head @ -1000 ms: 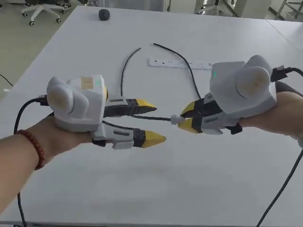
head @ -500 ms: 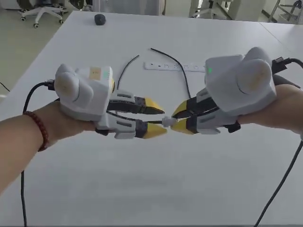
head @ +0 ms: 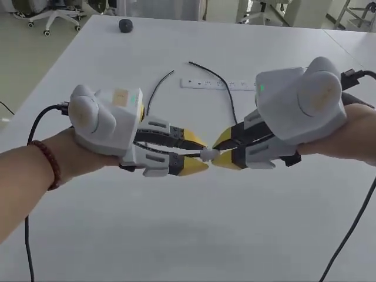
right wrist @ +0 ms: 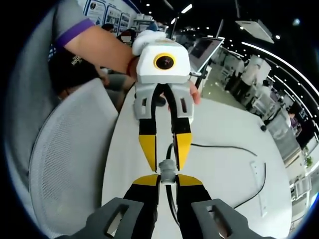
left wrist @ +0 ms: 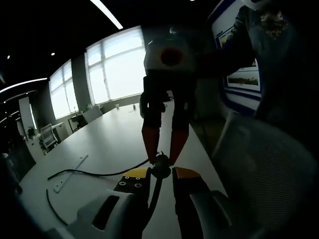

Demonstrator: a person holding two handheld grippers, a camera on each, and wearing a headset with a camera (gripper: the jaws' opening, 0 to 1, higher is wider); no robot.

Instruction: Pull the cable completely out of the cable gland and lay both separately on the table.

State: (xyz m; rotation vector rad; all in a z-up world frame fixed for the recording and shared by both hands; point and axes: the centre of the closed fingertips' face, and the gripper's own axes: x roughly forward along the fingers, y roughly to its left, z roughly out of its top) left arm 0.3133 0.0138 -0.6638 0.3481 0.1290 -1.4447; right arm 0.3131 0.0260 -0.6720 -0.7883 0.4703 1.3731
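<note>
A small white cable gland (head: 207, 154) hangs above the white table (head: 176, 235), between the two grippers, which meet tip to tip. My right gripper (head: 222, 151) is shut on the gland (right wrist: 167, 172). Coming from the left, my left gripper (head: 198, 154) has its jaws narrowed but apart, flanking the black cable (head: 226, 88) just behind the gland (left wrist: 160, 162). The cable (left wrist: 99, 174) runs through the gland, and both loose ends trail back across the table. In the right gripper view, the cable (right wrist: 219, 146) lies on the tabletop beyond the left gripper (right wrist: 165, 162).
A white power strip (head: 211, 84) lies on the table behind the grippers, near the cable ends. A dark round object (head: 125, 24) sits at the table's far edge. A grey mesh chair (right wrist: 70, 164) stands beside the table. Each gripper's own lead hangs off the near side.
My left gripper has moved right, up to the gland, and its jaws have narrowed around the cable. The right gripper has kept its hold and barely shifted.
</note>
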